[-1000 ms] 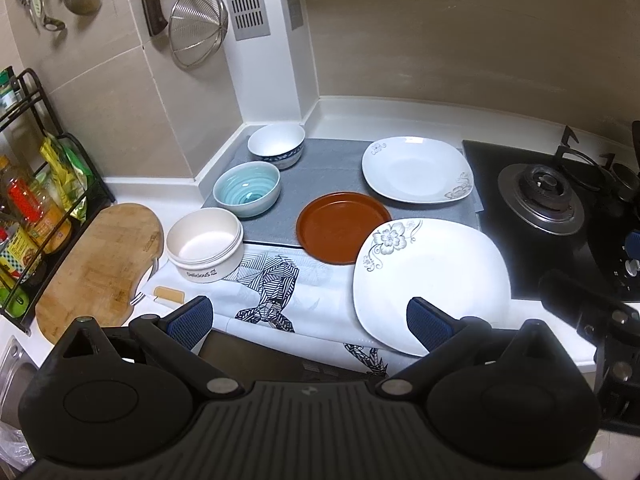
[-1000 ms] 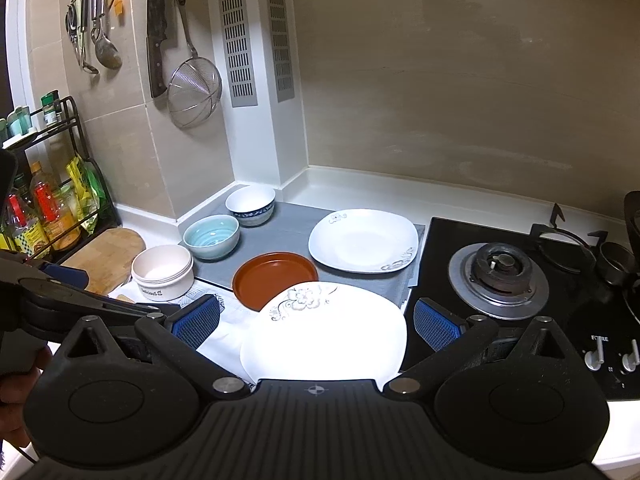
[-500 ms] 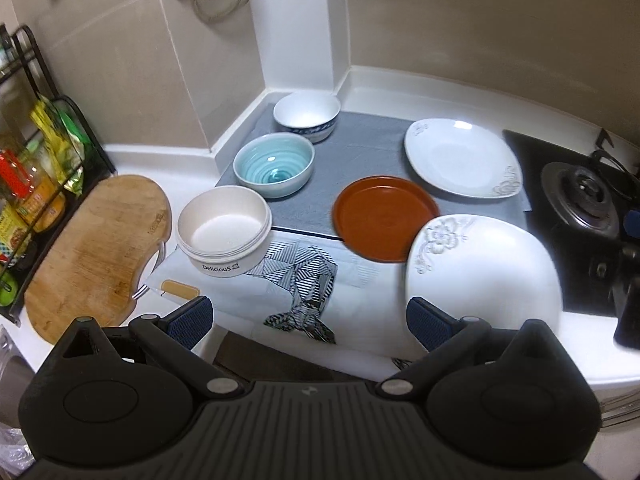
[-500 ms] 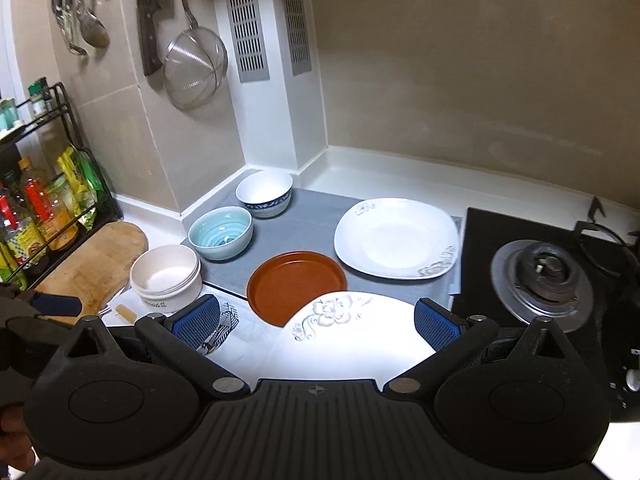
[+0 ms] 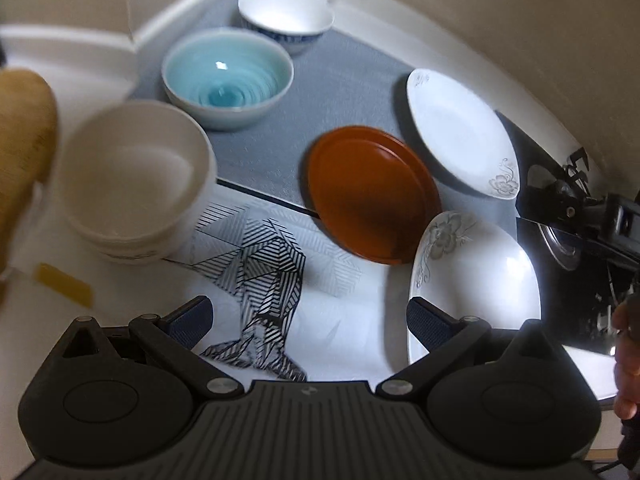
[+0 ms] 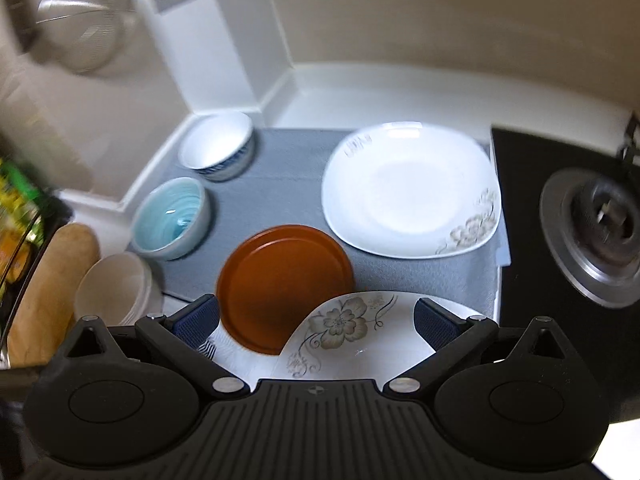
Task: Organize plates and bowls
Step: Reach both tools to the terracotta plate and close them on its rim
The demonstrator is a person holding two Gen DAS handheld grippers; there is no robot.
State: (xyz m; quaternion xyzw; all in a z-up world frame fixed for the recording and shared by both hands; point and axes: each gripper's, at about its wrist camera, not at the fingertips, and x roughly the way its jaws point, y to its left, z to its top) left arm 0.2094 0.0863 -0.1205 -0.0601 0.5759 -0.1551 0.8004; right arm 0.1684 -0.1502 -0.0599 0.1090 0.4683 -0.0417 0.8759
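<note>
Three bowls stand in a diagonal row: a cream bowl (image 5: 136,180), a light blue bowl (image 5: 227,76) and a white bowl with a blue pattern (image 5: 285,16). A brown round plate (image 5: 372,196) lies between two white flowered square plates, one far (image 5: 460,132) and one near (image 5: 480,276). My left gripper (image 5: 310,320) is open and empty over the patterned cloth, the cream bowl ahead to its left. My right gripper (image 6: 316,322) is open and empty above the near white plate (image 6: 352,340), with the brown plate (image 6: 284,276) just ahead.
A grey mat (image 6: 288,184) holds the far dishes. A black gas hob (image 6: 592,232) is to the right. A wooden cutting board (image 5: 20,140) and a spice rack (image 6: 16,216) are to the left. A strainer (image 6: 80,24) hangs on the wall.
Both grippers have moved forward and down toward the dishes. The left one has swung left, nearer the cream bowl. Both stay open.
</note>
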